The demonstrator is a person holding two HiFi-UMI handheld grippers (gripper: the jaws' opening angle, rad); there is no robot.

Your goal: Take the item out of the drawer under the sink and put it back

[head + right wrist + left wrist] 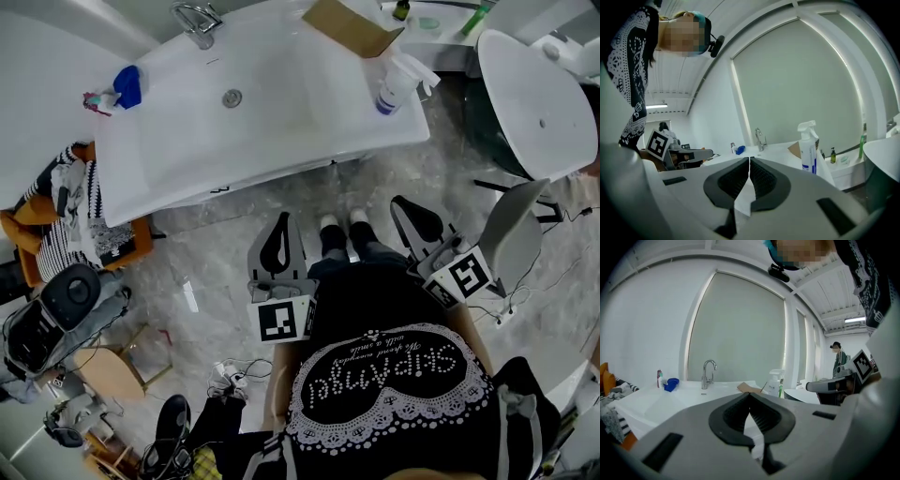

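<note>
One wide white sink (281,141) is the biggest thing here, its bowl sunk into a white tabletop (394,131) that runs across the upper part of the head view. The drawer under it is hidden beneath the tabletop's near edge, and the item cannot be seen in any view.

The person stands on the grey floor (206,272) in front of that near edge, arms held apart, one pair of tongs in each hand. The left tongs (281,230) point toward the near edge, pressed together with nothing between them (750,406). The right tongs (408,211), well apart from the left, aim at the near right corner, also pressed together and empty (749,164).

A brown cardboard box (349,26) sits at the far right corner. A spray bottle (394,89) stands at the right edge, just on the near side of the box. The tap (197,21) rises from the far edge, behind the bowl. A blue cup (128,86) stands at the left edge. The drain (232,97) lies in the bowl, on the tap's near side.
</note>
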